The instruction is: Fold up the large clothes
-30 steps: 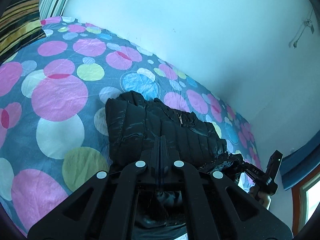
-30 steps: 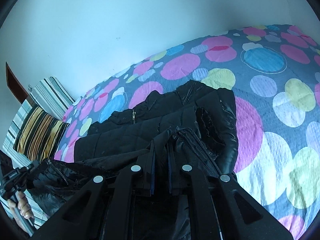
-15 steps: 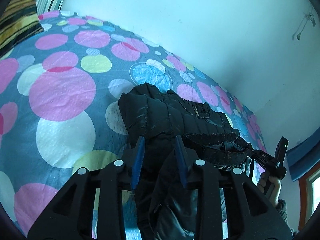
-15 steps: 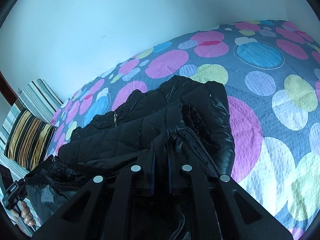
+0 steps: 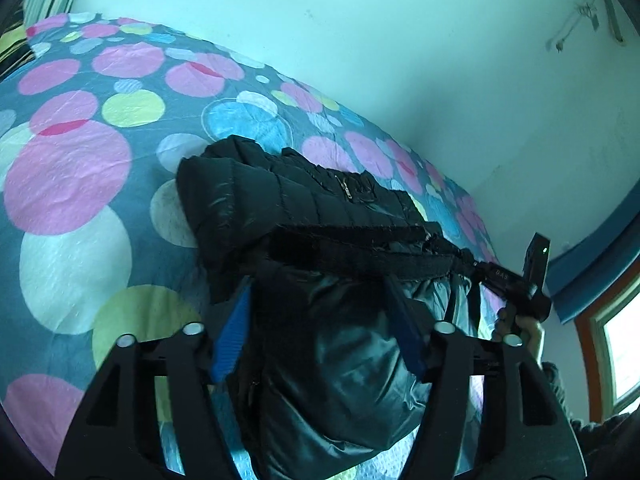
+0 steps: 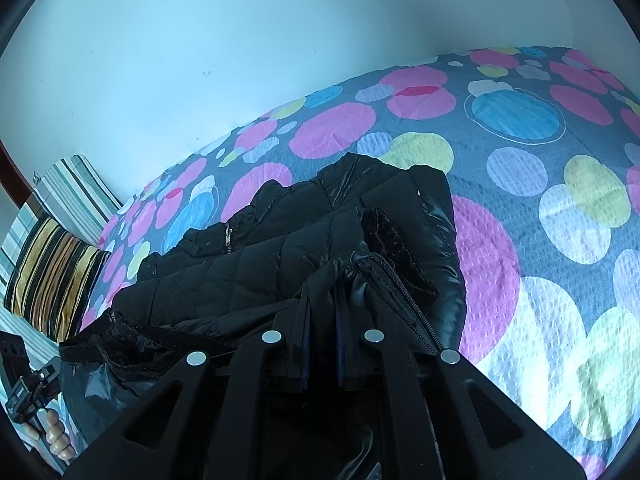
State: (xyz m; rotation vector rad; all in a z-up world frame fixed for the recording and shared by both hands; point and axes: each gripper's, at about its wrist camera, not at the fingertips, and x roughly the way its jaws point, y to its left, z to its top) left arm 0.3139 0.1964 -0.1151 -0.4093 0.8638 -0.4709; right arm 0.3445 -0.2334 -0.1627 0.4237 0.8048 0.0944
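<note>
A shiny black quilted jacket (image 6: 304,240) lies on the bedspread (image 6: 540,208) with round dots. The left gripper (image 5: 320,312) has just been opening, its jaws apart around the smooth lining, while the right gripper (image 6: 322,344) pinches the zipper edge.

Cool bluish daylight, heavy fisheye bending, dark vignetted corners

text: small white letters on right claw (image 5: 505,276), unreadable | elsewhere: none

A bed (image 6: 520,240) with a dotted cover carries a black jacket (image 6: 280,240) and striped pillows (image 6: 52,272).
</note>
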